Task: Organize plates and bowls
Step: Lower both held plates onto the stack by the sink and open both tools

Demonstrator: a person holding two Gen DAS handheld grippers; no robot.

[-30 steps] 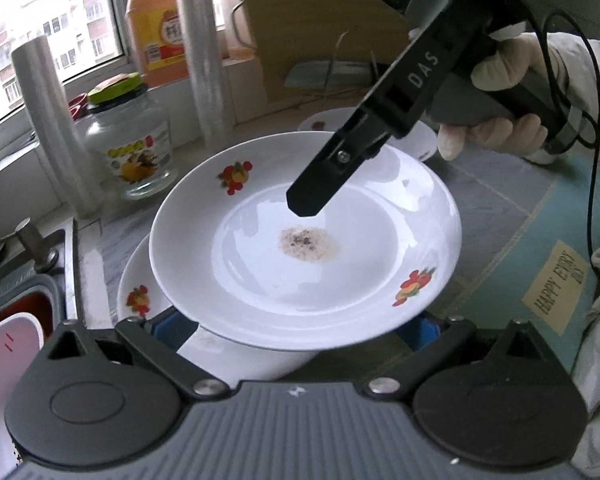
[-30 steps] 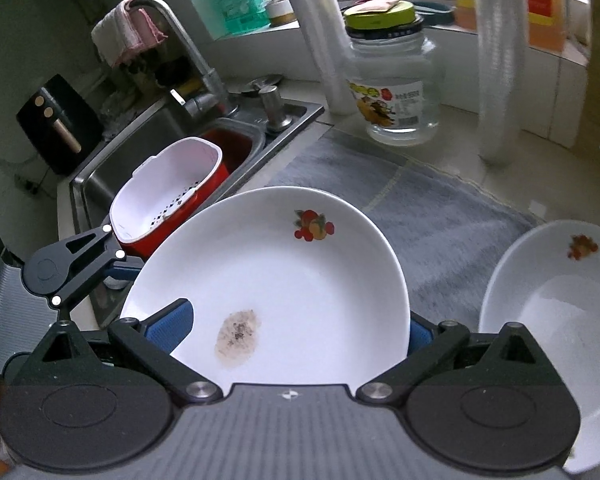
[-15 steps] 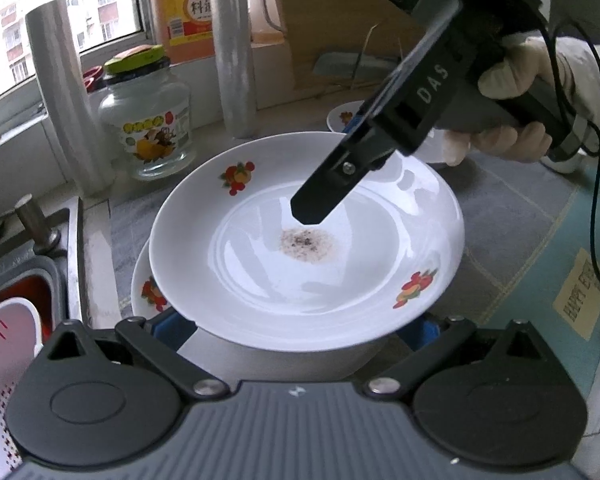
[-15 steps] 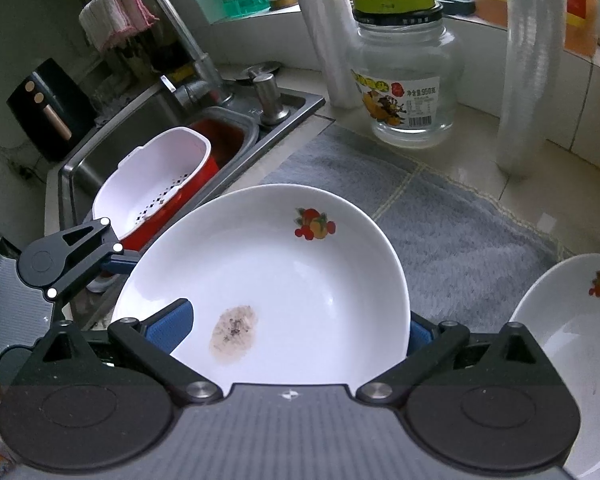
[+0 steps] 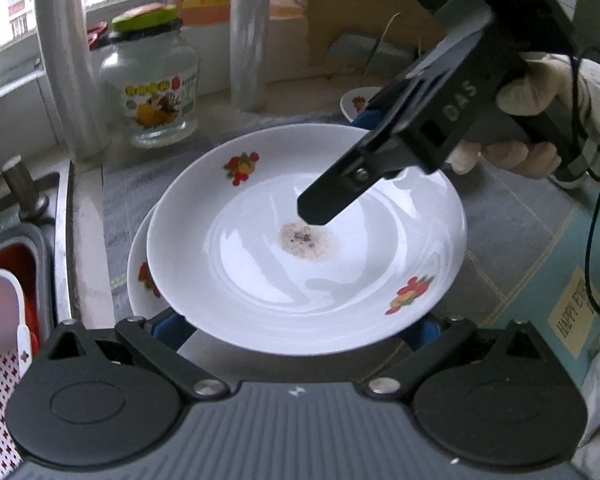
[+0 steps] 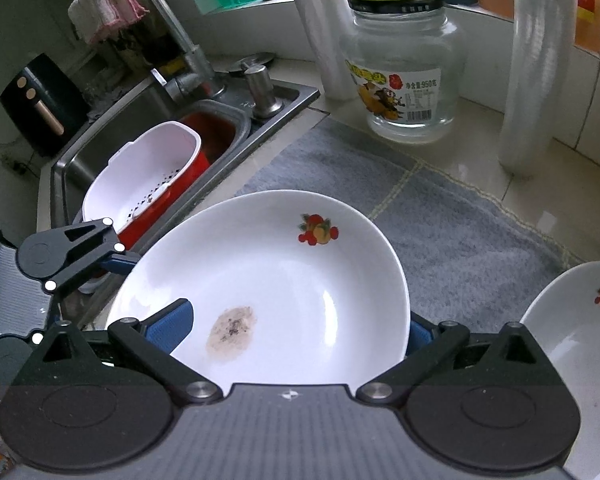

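1. Blue-padded black fingers of the left gripper [image 5: 296, 330] stand wide apart at the bottom of the left wrist view, one pad showing at each side under the near rim of a white, shallow ceramic plate with fruit prints [image 5: 306, 240]. The rim hides the contact, so I cannot tell whether the pads clamp it.
2. The right gripper [image 6: 296, 330] stands spread to about the same width low in the right wrist view. Its left blue pad [image 6: 168, 322] lies over the plate's near edge and the other shows just past the right edge, so it seems to bear the plate, though a firm grip cannot be confirmed.
3. That plate fills the middle of both views, with a brownish speckled stain [image 5: 306, 240] near its centre.
4. Just beneath it, peeking out at centre left of the left wrist view, lies a second white fruit-printed plate [image 5: 142, 280].
5. A white ceramic bowl with a fruit print [image 6: 580, 336] sits at the right edge of the right wrist view, on a grey woven mat [image 6: 440, 216].
6. A gloved hand [image 5: 540, 120] holds the right gripper's handle at upper right of the left wrist view.
7. A clear glass jar with a green lid [image 6: 400, 68] stands at top centre of the right wrist view, and a steel sink [image 6: 112, 128] with a white-and-red colander basket [image 6: 140, 176] is at the left.
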